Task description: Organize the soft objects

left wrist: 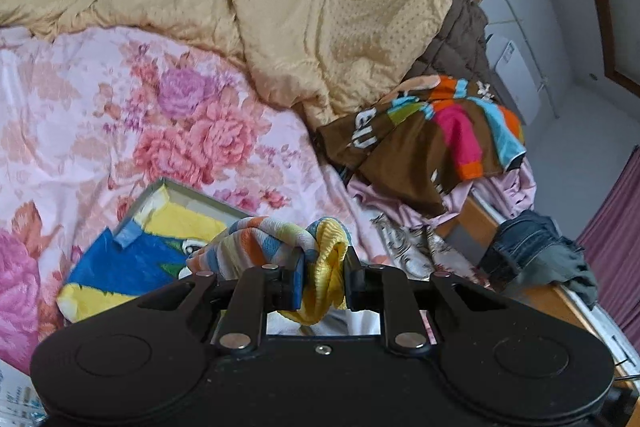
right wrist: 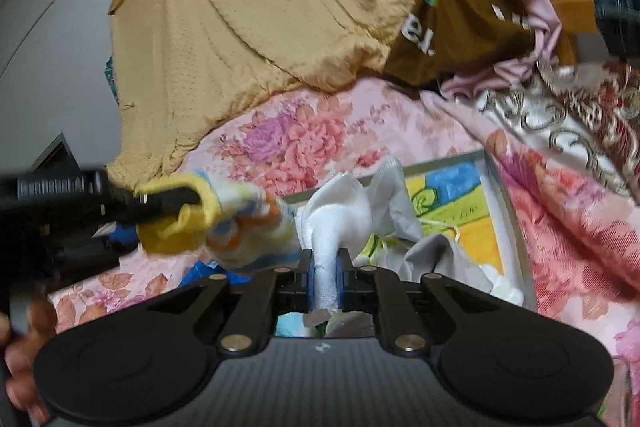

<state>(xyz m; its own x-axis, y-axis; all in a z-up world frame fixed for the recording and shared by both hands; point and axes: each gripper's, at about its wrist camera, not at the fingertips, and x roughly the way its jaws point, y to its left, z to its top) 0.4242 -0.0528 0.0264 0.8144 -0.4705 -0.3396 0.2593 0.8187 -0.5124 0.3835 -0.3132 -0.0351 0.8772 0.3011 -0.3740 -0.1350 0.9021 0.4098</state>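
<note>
In the left wrist view my left gripper (left wrist: pixel 324 267) is shut on the yellow cuff of a striped sock (left wrist: pixel 260 239) with orange, blue and white bands. The sock hangs over a shallow box (left wrist: pixel 192 193) with a yellow and blue picture inside, lying on the bed. In the right wrist view my right gripper (right wrist: pixel 325 267) is shut on a bunched white cloth (right wrist: pixel 336 211), perhaps a sock, above the same box (right wrist: pixel 496 187). The left gripper (right wrist: pixel 176 199) reaches in from the left there, with the striped sock (right wrist: pixel 240 227) almost touching the white cloth.
A pink floral bedspread (left wrist: pixel 120 107) covers the bed, with a tan quilt (left wrist: pixel 280 7) heaped at the back. A brown towel with bright stripes (left wrist: pixel 420 139) and jeans (left wrist: pixel 528 239) lie by the wooden bed edge (left wrist: pixel 480 223). A hand (right wrist: pixel 24 347) shows lower left.
</note>
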